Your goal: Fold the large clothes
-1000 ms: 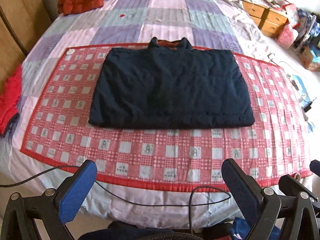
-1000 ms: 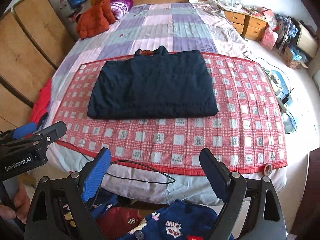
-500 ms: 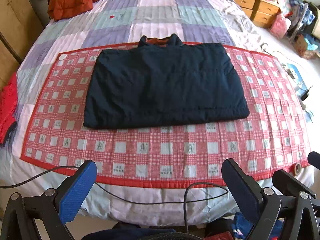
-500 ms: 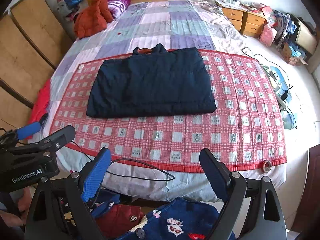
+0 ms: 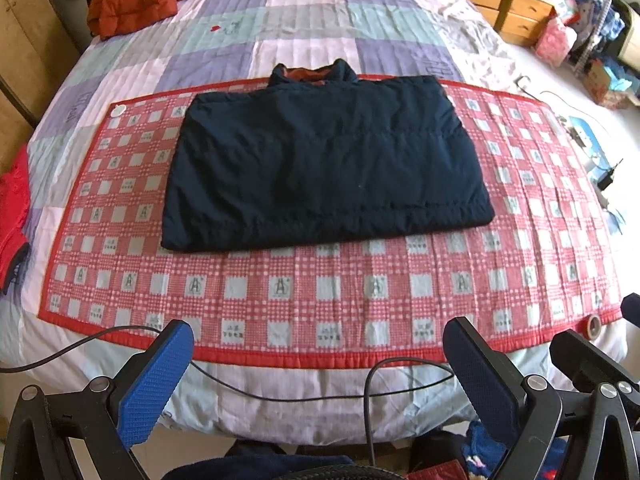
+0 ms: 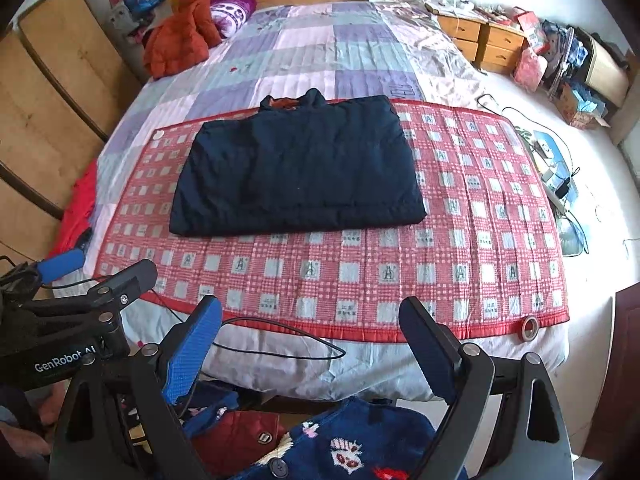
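Here, folded jacket (image 5: 326, 160) — collar headboardward, long axis crosswise

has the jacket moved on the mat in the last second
No. The jacket keeps its place on the mat; only the cameras shifted.

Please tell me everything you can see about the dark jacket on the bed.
The jacket is dark navy, padded and quilted-looking, folded into a neat rectangle. Its stand-up collar, lined in orange, points toward the headboard. It lies flat on the red checked mat, the collar reaching onto the quilt. Nothing else touches it; both grippers are off it.
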Available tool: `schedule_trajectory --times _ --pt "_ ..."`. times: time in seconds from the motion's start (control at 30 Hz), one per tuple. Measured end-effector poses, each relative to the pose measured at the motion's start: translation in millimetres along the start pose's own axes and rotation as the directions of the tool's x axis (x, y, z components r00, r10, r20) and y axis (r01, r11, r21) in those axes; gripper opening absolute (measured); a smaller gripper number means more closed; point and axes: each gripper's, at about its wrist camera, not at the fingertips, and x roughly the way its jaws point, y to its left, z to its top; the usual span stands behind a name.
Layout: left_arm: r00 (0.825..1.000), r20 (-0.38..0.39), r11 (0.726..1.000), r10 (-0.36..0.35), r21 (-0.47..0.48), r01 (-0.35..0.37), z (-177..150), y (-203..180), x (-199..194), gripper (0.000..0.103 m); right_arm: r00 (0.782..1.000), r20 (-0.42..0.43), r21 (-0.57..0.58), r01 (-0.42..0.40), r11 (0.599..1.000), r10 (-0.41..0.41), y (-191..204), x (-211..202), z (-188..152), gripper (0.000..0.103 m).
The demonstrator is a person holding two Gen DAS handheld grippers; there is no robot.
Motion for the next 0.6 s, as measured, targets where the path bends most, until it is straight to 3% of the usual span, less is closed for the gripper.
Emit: schedule_trajectory --times 0.6 --pt "1.0 -0.004 1.0 -0.004 -0.004 0.004 1.9 4.3 1.4 0.103 1.0 0.004 -0.012 -0.001 1.0 0.001 4.9 0.0 5.3 0.092"
